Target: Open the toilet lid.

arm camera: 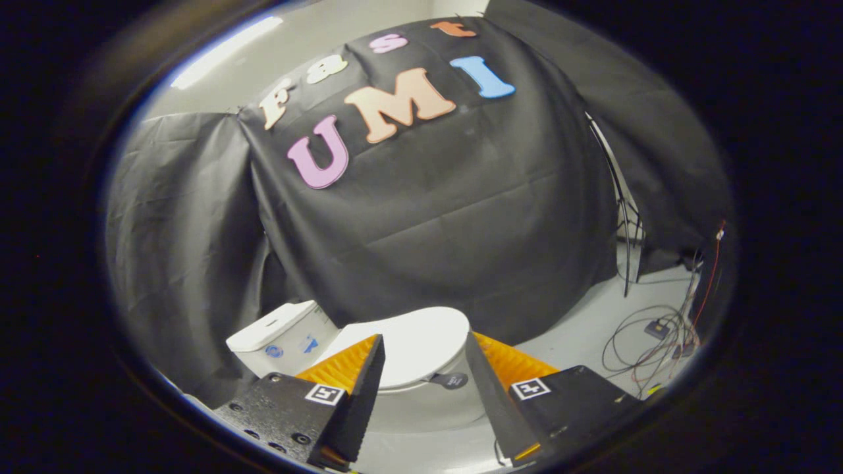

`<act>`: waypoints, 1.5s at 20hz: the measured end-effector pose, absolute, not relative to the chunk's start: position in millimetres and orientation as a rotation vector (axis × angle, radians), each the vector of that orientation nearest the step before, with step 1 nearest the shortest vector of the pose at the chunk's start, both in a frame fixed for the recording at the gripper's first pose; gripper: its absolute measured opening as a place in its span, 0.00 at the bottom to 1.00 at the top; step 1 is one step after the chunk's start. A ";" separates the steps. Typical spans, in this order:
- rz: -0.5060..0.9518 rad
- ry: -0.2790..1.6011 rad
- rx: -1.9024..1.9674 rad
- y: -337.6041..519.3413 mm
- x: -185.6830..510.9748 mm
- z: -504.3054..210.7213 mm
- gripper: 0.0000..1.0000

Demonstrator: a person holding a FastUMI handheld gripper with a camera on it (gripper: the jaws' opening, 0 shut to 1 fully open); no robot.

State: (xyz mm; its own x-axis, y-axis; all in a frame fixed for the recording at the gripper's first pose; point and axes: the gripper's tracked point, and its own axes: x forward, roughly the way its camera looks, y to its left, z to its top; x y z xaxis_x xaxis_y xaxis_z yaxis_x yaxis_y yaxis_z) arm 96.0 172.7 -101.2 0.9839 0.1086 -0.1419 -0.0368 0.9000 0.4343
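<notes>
A white toilet stands on the floor below and ahead of my fingers, with its lid (415, 342) lying flat and closed over the bowl (428, 408). A small dark tab (449, 380) sticks out from the lid's front rim, between my two fingers. The white tank (283, 336) rises behind the lid, to the left. My gripper (423, 345) hangs above the lid, open, its fingers spread to either side of the lid with nothing pressed between them.
Black cloth walls close in behind and to the left of the toilet. To the right, loose cables (652, 342) and a small box lie on the grey floor, near a thin dark stand (625, 217).
</notes>
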 end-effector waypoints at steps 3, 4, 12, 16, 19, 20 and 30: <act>0.092 0.190 0.543 174.2 104.9 -117.3 0.75; 0.100 0.190 0.577 174.5 107.7 -121.5 0.75; 0.105 0.243 0.863 177.7 138.5 -172.6 0.72; 0.103 0.267 1.006 181.3 153.4 -195.6 0.71; 0.102 0.291 1.089 189.6 162.8 -213.5 0.70; 0.102 0.303 1.110 193.0 167.6 -219.6 0.70; 0.089 0.314 1.308 211.7 220.5 -242.8 0.64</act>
State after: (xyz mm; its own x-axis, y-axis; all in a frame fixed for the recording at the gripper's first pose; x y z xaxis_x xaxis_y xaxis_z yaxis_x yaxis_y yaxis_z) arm 220.5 211.7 -242.8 0.9544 0.2406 -0.1769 0.1112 0.2635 0.9582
